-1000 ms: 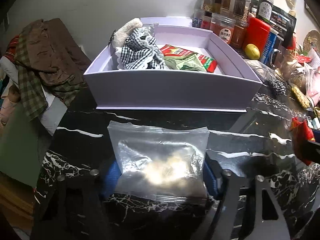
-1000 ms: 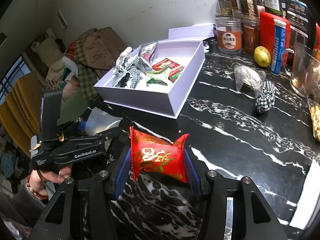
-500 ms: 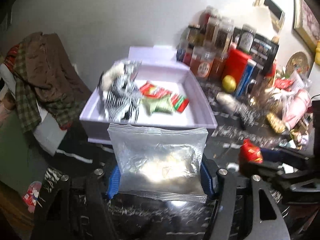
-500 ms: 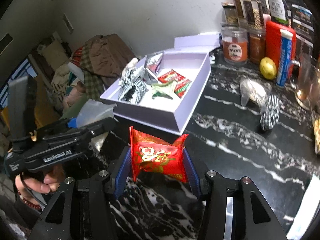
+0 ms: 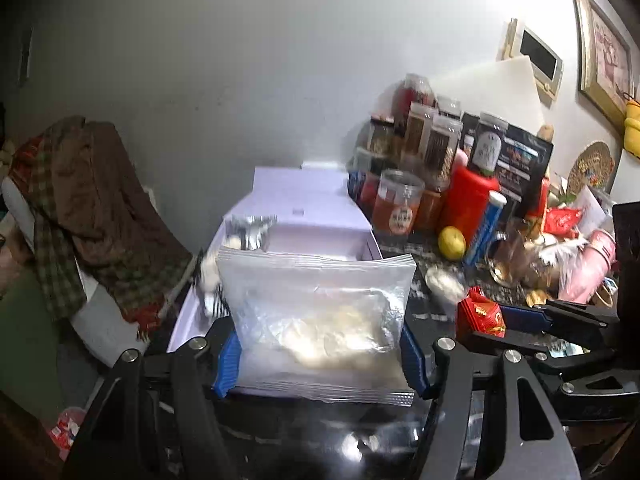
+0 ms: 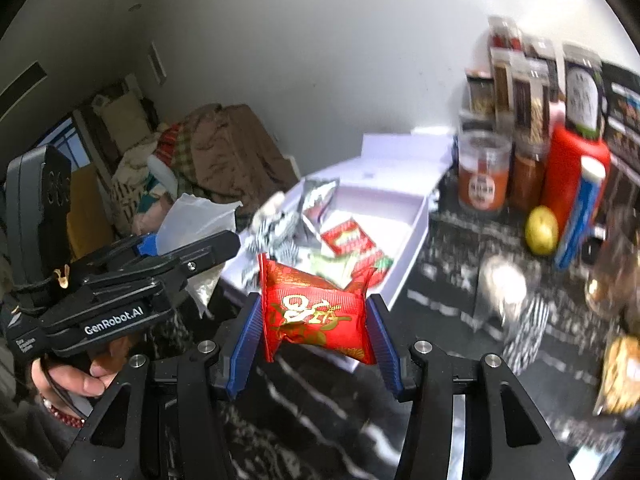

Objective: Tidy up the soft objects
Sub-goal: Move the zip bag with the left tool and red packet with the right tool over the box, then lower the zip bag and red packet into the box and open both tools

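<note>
The black marble-patterned countertop (image 6: pixel 448 344) carries a crowd of jars, canisters and a lemon (image 6: pixel 542 230) along the wall, and in front of them sits the open lavender box (image 6: pixel 412 224), the largest of the task's things. It already holds a black-and-white gingham cloth (image 6: pixel 272 236), a silver foil packet (image 6: pixel 316 196) and red-and-green snack packets (image 6: pixel 352 244).

Both hands are in the carry step, each bringing a soft item toward that box. The left gripper (image 5: pixel 320 356) pinches a clear zip bag (image 5: pixel 316 312) of pale contents, its blue pads (image 5: pixel 226 360) pressed against the bag's two side edges; the bag hangs in front of the box's near wall. The right gripper (image 6: pixel 314 332) is clamped on a red pillow packet with gold lettering (image 6: pixel 316 312), held above the countertop just short of the box's near corner.

The next move probably calls for carrying each item over the rim and above a bare patch of the box floor, toward the right side, then spreading the jaws. The zip bag is wide and limp, so it likely needs to go in low to avoid draping over the wall.
</note>
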`<state>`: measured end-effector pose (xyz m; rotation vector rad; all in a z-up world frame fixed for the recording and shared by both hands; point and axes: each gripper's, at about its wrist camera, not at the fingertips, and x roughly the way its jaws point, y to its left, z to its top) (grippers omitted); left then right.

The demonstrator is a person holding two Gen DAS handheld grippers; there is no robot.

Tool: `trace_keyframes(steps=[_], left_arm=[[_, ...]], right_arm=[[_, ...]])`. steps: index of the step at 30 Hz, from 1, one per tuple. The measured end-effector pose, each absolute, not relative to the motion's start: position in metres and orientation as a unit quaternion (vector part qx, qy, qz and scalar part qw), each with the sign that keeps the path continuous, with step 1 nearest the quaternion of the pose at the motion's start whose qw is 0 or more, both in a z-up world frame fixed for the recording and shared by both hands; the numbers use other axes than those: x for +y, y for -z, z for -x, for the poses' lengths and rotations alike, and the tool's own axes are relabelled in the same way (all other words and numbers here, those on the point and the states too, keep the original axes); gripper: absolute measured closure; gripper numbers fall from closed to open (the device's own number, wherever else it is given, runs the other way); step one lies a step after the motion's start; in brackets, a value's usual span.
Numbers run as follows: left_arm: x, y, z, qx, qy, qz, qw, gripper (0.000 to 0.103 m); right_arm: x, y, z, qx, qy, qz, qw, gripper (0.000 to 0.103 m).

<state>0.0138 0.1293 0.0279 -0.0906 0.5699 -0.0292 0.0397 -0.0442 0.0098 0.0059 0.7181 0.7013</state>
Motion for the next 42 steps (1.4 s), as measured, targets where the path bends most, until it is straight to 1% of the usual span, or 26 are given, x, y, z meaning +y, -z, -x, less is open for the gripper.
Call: trace_keyframes(steps=[8, 16, 21, 26, 30, 34, 39, 42], left_arm=[[0.135, -0.044, -0.053, 0.255, 0.012, 0.041, 0.966, 0.039], [0.141, -0.036, -0.102, 0.259, 0.002, 0.021, 0.966, 0.039], [0.147, -0.013, -0.135, 0.284, -0.010, 0.014, 0.959, 0.039], [0.152, 0.016, -0.160, 0.318, -0.008, 0.029, 0.947, 0.039], [0.149, 0.038, -0.169, 0.350, -0.006, 0.016, 0.937, 0.039], [0.153, 0.039, -0.165, 0.351, 0.003, 0.032, 0.936, 0.039], [0.149, 0.053, -0.171, 0.387, -0.006, 0.015, 0.922, 0.039], [0.150, 0.054, -0.173, 0.391, -0.003, 0.021, 0.920, 0.039]], right_arm=[[-0.032, -0.030, -0.079, 0.320, -0.349, 0.001, 0.881, 0.051], [-0.018, -0.027, -0.129, 0.311, -0.355, 0.006, 0.882, 0.051], [-0.011, -0.011, -0.162, 0.323, -0.355, 0.009, 0.877, 0.051], [-0.008, 0.019, -0.193, 0.359, -0.365, -0.007, 0.859, 0.051], [-0.005, 0.040, -0.204, 0.384, -0.356, 0.006, 0.852, 0.051], [-0.002, 0.055, -0.206, 0.393, -0.352, 0.020, 0.850, 0.051], [0.007, 0.063, -0.201, 0.389, -0.361, 0.033, 0.847, 0.053], [0.007, 0.063, -0.199, 0.387, -0.358, 0.040, 0.849, 0.053]])
